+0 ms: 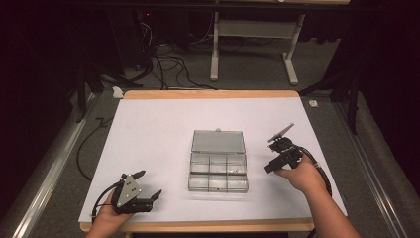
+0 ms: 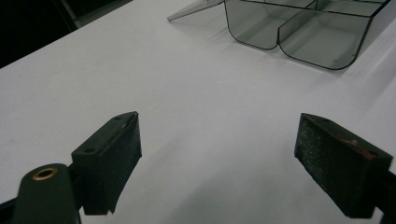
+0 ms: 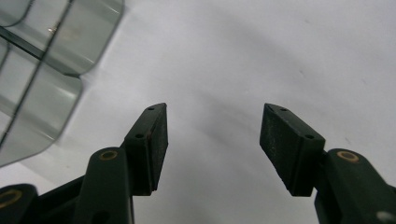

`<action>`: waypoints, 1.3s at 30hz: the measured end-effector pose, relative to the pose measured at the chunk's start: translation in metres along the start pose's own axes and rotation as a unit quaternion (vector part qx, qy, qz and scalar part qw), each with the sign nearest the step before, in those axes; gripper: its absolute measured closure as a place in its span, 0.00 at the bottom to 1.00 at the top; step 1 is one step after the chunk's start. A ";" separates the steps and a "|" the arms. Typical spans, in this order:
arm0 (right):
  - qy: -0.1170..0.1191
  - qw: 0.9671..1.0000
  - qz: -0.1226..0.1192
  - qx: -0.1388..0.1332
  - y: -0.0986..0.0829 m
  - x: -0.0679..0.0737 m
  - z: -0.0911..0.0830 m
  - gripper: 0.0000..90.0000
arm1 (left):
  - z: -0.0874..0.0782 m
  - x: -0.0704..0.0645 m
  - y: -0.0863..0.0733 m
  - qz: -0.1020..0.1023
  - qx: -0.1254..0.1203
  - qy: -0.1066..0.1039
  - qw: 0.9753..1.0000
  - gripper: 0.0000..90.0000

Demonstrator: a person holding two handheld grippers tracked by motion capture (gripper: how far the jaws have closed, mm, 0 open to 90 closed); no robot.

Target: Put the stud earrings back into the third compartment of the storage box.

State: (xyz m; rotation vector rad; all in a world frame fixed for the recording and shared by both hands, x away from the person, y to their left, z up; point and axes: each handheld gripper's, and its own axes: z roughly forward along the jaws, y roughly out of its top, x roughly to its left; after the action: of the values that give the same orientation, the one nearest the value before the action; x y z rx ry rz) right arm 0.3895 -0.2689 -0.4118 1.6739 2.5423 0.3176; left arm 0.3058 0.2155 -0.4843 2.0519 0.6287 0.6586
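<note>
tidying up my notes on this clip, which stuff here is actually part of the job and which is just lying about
Part of the job:
- clear compartment box, lid open and laid back
- left gripper, open, on the white table to the box's left
- right gripper, open, just right of the box

Just lying about:
- cables on the floor beyond the table
- white table frame farther back

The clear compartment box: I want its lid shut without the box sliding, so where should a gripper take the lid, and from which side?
Probably grip the lid at its far free edge, near the small tab in the middle, coming from the far side of the box. The lid lies open and flat on the table, hinged along the tray's far wall, so that edge swings furthest. The right gripper, open beside the tray, is nearest.
</note>
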 end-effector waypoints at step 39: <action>0.001 0.952 0.034 -0.304 -0.090 0.003 0.029 0.40 | 0.001 0.000 0.000 0.000 0.001 -0.002 1.000 0.17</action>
State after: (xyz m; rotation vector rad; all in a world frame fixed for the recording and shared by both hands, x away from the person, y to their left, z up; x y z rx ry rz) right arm 0.3124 -0.2970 -0.4597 1.4987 2.0692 0.9860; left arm 0.3063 0.2151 -0.4844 2.0548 0.6283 0.6544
